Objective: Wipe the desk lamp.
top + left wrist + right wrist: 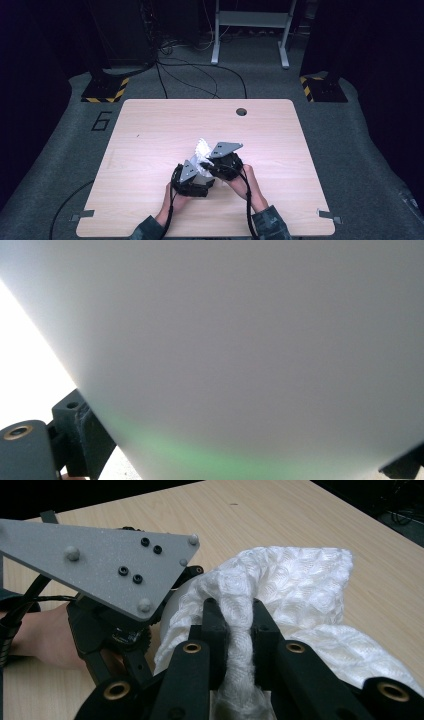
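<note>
right gripper (234,611): black jaws clamped together on a bunched fold of white cloth (300,585). the cloth is quilted, with a puffy diamond weave, soft and crumpled, and it spills out to both sides of the jaws.

left gripper (192,181): sits just beside the right one, with the grey three-cornered plate on top. in the left gripper view a smooth, pale, rounded thing (250,350) sits hard up against the camera, with a faint green tint low down. can't tell if its jaws are apart or together. the right gripper view shows a smooth white curve tucked under the cloth next to that gripper.

the cloth is in the middle of the table (150,125), slightly toward the person, and sticks up between the two grippers.

the table is light wood grain with rounded corners and a round hole (241,111) near the far edge. bare surface all round the grippers, edges well apart from the work.
</note>
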`<state>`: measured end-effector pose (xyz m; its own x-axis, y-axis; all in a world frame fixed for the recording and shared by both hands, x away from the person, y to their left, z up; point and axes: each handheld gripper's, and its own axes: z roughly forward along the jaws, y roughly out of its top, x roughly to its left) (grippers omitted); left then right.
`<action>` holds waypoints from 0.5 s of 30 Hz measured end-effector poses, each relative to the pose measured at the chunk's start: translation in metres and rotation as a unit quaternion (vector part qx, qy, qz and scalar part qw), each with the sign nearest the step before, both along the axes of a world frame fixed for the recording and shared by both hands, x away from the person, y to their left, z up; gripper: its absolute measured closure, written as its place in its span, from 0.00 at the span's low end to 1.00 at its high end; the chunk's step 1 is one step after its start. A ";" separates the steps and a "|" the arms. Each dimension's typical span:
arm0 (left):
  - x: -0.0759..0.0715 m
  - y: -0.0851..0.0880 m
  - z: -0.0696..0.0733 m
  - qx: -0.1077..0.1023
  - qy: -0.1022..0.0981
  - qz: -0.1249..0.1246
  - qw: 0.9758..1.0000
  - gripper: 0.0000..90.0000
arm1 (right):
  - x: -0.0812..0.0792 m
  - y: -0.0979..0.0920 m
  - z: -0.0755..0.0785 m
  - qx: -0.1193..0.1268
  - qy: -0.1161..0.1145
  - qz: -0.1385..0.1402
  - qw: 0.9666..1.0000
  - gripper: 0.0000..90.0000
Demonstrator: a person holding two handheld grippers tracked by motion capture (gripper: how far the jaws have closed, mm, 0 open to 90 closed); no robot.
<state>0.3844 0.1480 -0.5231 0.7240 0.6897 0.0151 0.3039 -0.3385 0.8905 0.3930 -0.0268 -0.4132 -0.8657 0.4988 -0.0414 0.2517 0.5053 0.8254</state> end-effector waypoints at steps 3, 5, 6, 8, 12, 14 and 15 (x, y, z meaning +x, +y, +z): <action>0.000 0.000 0.000 -0.002 0.000 0.002 1.000 0.08 | -0.001 -0.005 -0.001 0.003 -0.004 -0.005 1.000 0.91; 0.000 0.000 0.000 -0.003 0.000 0.002 1.000 0.08 | -0.003 -0.009 -0.002 0.006 -0.004 -0.007 1.000 0.91; 0.000 0.000 0.000 -0.003 0.000 0.002 1.000 0.08 | -0.003 -0.010 -0.002 0.009 -0.004 -0.009 1.000 0.91; 0.000 0.000 0.000 -0.003 -0.001 0.002 1.000 0.08 | -0.004 -0.013 -0.003 0.014 -0.005 -0.013 1.000 0.91; 0.000 0.000 0.000 -0.002 -0.001 0.002 1.000 0.08 | -0.007 -0.019 -0.005 0.024 -0.008 -0.021 0.999 0.91; 0.000 0.000 0.000 -0.002 -0.001 0.002 1.000 0.08 | -0.009 -0.022 -0.006 0.028 -0.007 -0.025 0.999 0.91; 0.000 0.000 0.000 -0.002 -0.001 0.002 1.000 0.08 | -0.010 -0.023 -0.006 0.031 -0.008 -0.027 0.999 0.91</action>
